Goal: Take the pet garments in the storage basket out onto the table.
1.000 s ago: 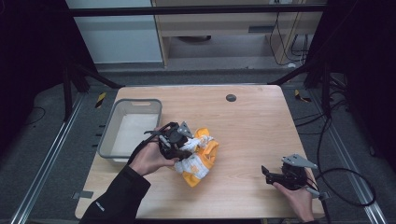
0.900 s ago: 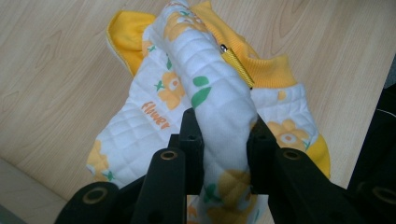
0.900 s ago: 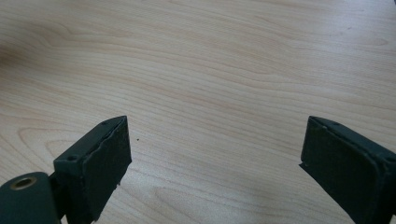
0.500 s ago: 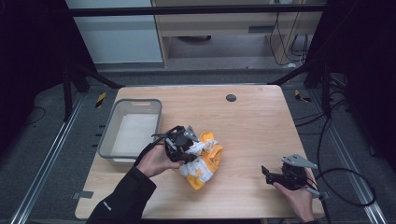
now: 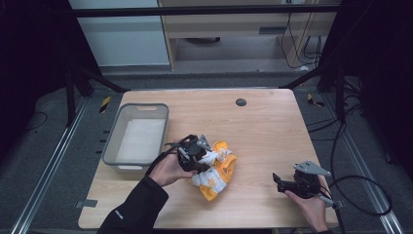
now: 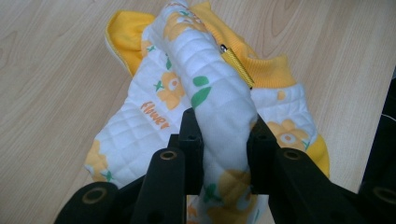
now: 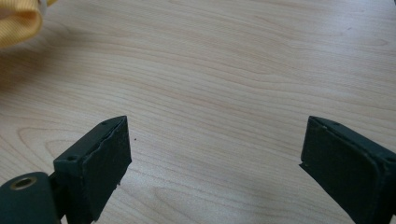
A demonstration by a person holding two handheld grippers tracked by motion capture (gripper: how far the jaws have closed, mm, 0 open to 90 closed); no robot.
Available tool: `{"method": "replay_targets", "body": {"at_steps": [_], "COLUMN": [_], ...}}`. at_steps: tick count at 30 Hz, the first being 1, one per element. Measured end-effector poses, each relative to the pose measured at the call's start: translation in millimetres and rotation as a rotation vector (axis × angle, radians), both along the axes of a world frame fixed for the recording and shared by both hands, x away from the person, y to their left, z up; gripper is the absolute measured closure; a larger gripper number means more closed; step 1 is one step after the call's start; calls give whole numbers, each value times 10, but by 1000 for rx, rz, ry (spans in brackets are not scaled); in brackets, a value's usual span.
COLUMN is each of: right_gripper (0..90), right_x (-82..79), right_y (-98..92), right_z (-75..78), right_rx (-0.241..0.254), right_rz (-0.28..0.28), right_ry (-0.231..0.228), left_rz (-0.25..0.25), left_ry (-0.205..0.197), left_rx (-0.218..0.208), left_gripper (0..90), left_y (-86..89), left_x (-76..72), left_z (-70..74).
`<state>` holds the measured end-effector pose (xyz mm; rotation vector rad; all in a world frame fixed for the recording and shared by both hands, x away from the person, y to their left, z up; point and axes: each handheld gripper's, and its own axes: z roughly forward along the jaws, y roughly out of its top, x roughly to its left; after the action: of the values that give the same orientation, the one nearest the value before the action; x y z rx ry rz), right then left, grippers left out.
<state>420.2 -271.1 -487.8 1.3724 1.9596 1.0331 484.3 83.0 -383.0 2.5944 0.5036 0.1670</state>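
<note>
Bin (image 5: 114, 146) at 9 o'clock sits unchanged. Left tongs (image 6: 223, 140), clamped on a fold of the garment (image 5: 216, 170), have dragged it slightly toward 3 o'clock at tabletop (image 5: 263, 126) center; likely repositioning. Right tongs (image 7: 215, 168) stay wide apart, idle at 4 o'clock.

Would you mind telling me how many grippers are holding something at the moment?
1. The left gripper is shut on a fold of the flowered yellow-and-white garment mid-table. The right gripper, near the table's right front corner, is open and holds nothing.
</note>
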Motion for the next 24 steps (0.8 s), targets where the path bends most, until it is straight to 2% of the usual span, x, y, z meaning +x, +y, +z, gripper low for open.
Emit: {"method": "replay_targets", "body": {"at_steps": [13,24], "right_gripper": [84,83], "right_x": [-3,-4], "right_y": [6,8], "right_z": [2,2], "right_rx": [5,6], "right_rz": [1,2], "right_ry": [6,7], "left_rz": [-9,-24], "left_ry": [19,25], "left_rx": [22,41], "left_gripper": [714,670], "left_y": [-45,-73], "left_x": [17,5], "left_z": [-174,-274]}}
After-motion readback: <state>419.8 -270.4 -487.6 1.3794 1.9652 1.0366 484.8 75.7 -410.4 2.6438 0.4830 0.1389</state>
